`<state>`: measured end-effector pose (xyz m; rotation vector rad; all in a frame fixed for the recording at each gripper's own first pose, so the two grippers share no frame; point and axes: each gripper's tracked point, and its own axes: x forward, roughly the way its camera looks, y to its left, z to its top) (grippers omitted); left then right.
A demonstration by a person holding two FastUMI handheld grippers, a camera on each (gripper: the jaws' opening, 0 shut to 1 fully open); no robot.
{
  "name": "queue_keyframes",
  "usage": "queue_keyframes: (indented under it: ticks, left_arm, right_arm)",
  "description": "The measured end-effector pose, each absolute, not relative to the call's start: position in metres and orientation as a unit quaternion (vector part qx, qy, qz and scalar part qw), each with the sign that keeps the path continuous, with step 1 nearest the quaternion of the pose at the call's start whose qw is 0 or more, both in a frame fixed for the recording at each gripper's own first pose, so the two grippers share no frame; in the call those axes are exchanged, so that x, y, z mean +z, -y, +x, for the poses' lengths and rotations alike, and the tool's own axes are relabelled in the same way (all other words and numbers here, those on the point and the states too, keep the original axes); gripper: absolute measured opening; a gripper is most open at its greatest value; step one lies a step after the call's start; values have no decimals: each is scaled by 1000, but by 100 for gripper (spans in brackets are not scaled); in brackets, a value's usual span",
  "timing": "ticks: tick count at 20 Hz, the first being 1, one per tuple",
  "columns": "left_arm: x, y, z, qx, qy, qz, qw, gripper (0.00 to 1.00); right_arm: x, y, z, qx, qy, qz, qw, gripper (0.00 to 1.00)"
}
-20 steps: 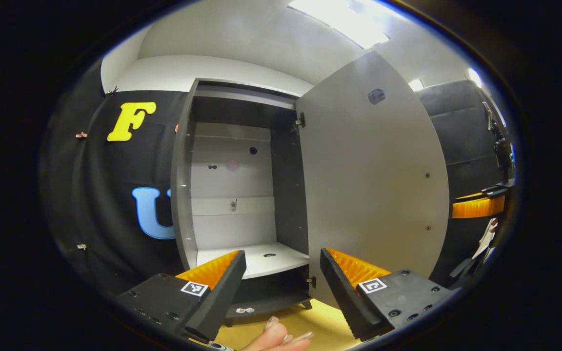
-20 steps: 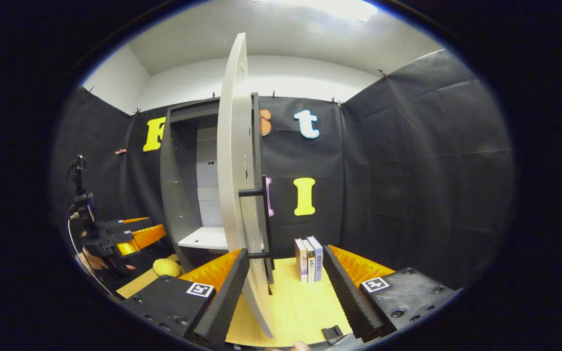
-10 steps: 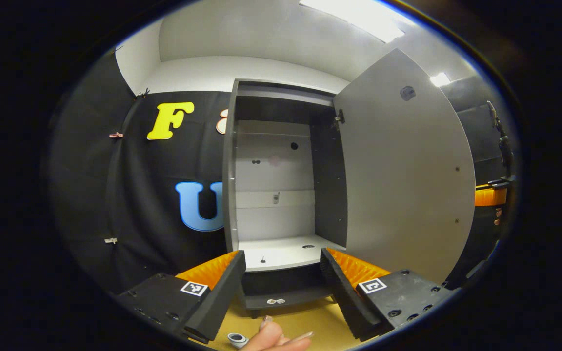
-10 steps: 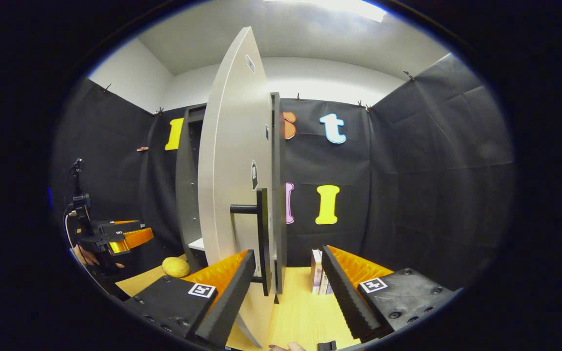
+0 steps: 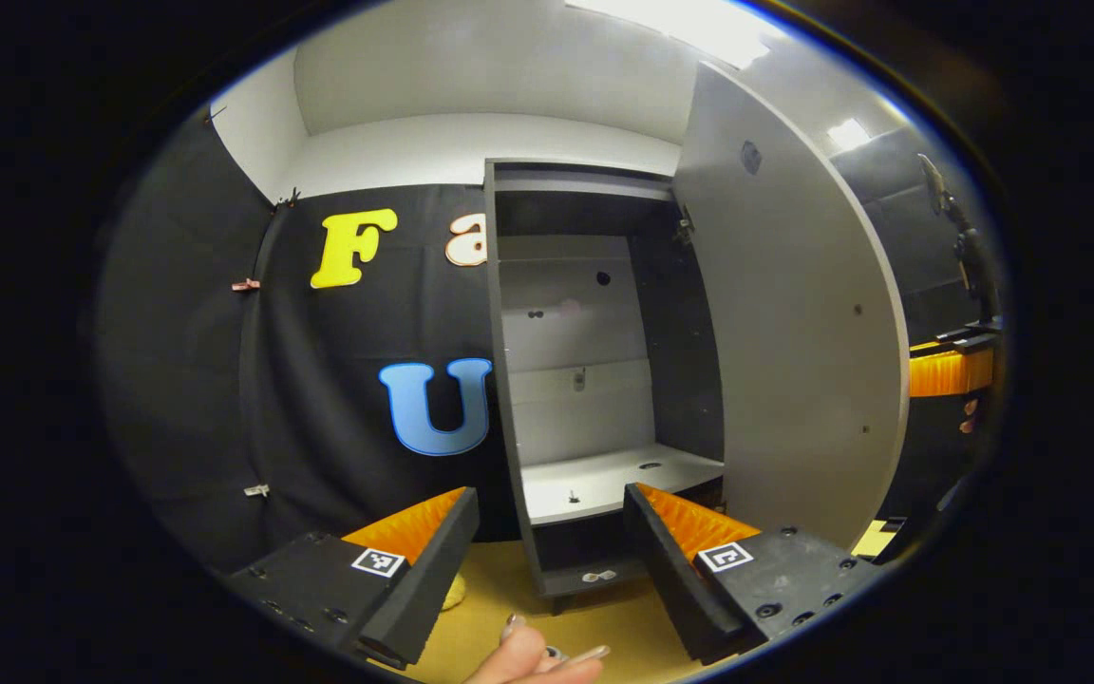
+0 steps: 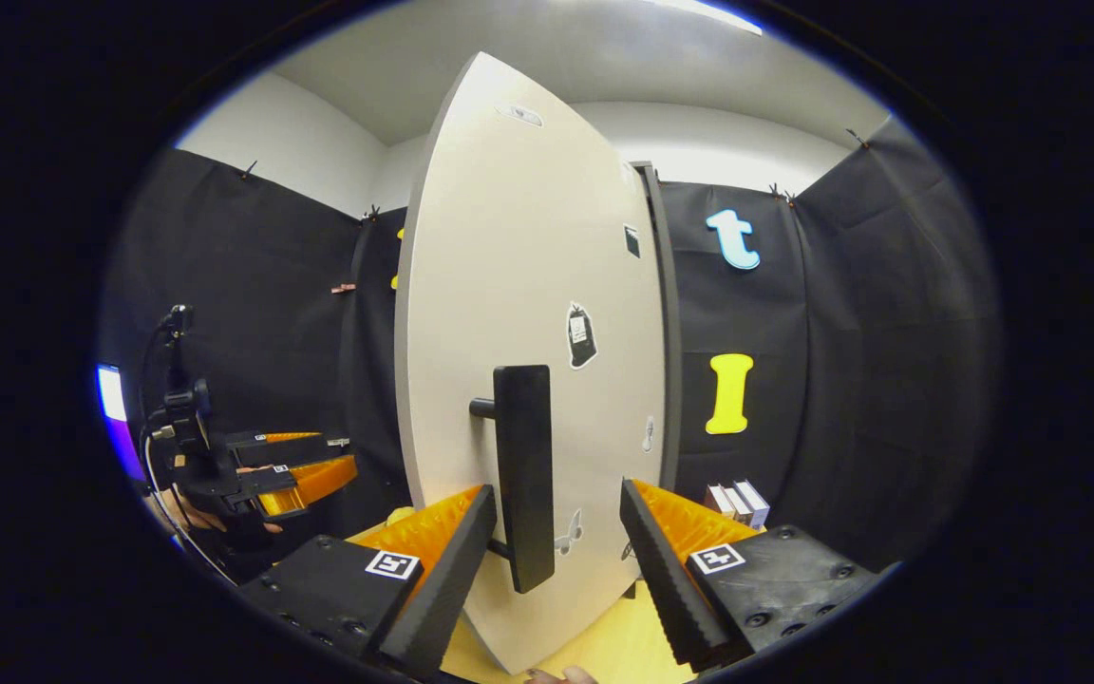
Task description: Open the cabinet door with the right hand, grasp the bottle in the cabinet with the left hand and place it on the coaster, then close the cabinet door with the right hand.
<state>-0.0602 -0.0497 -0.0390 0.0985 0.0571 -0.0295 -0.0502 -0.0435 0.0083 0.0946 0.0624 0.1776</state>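
The cabinet door [image 6: 528, 380] stands partly open, filling the middle of the right gripper view, with its dark bar handle [image 6: 523, 475] rising between the spread fingers of the right hand-held gripper [image 6: 552, 560], which do not pinch it. In the left gripper view, the cabinet [image 5: 604, 361] sits centre frame with its shelf [image 5: 604, 475] bare; I cannot make out the bottle or the coaster. The left hand-held gripper [image 5: 547, 560] hangs spread and empty at lower centre, low over the yellow surface [image 5: 604, 627]. The main risk, as I judge it, is the door swinging shut onto that left hand-held gripper if it drifts forward into the opening. The handle could also slip out from between the unclamped fingers, leaving the door ajar.
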Motion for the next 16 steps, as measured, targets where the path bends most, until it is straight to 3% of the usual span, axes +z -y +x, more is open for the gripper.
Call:
queue_keyframes:
  ticks: [5, 8, 16]
  left_arm:
    - [-45, 8, -63, -31, -34, 38, 998, 93]
    - [-53, -19, -67, -35, -44, 48, 997, 96]
    - [-56, -34, -66, -65, -40, 35, 996, 96]
  right_arm:
    - [0, -28, -16, 94, -36, 54, 993, 88]
    - [0, -61, -11, 98, -36, 46, 994, 92]
    - [-1, -62, -39, 33, -31, 16, 999, 93]
